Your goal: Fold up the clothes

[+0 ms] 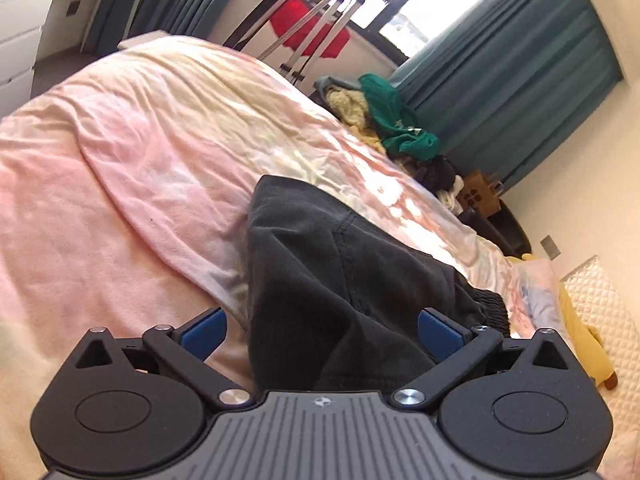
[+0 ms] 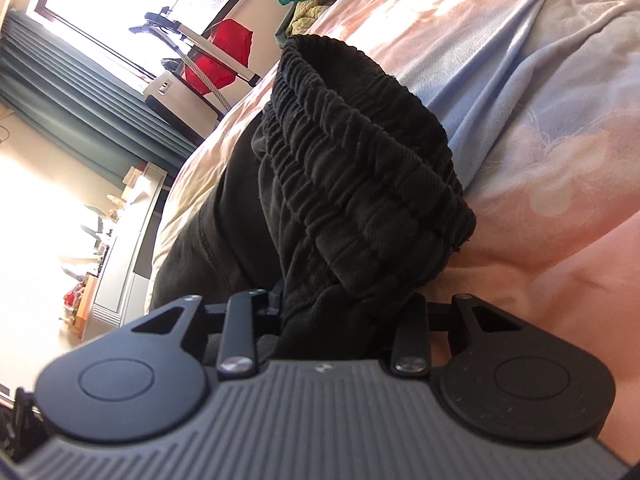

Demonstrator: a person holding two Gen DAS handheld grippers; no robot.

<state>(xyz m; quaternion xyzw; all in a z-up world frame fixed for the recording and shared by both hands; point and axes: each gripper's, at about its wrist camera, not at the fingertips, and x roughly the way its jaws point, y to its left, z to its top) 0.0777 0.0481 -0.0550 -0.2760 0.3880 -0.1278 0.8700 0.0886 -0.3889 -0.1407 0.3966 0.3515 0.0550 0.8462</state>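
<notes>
On a sunlit bed [image 1: 120, 184], we work a pair of black trousers [image 1: 328, 280] with two hand-held grippers. The garment lies across the pink-and-cream blanket toward the bed's near edge, its elastic waistband [image 2: 360, 152] bunched into a thick gathered roll. The right gripper [image 2: 340, 312] has its jaws clenched on a fold of black cloth just below that waistband; the left gripper [image 1: 320, 332] hangs over the trouser leg with its jaws released, blue pads [image 1: 204, 332] spread wide either side of the fabric and nothing pinched that we can see. We judge the cloth soft, limp and fairly heavy for its kind, something like a brushed cotton: it will drape and sag from any single hold, not slip much, and cannot be harmed by a firm pinch. The waistband and the stitched side seam look the surest places to take hold, since the layers there are thick and keep their line. The blanket under it is rumpled and yielding, so we expect creases to drag with the garment. At the bed's far edge lies a heap of other clothes [image 1: 392, 128], green on top. Beyond are teal curtains [image 1: 520, 80], a bright window, a red item on a rack [image 2: 216, 56] and white drawers [image 1: 16, 52].
</notes>
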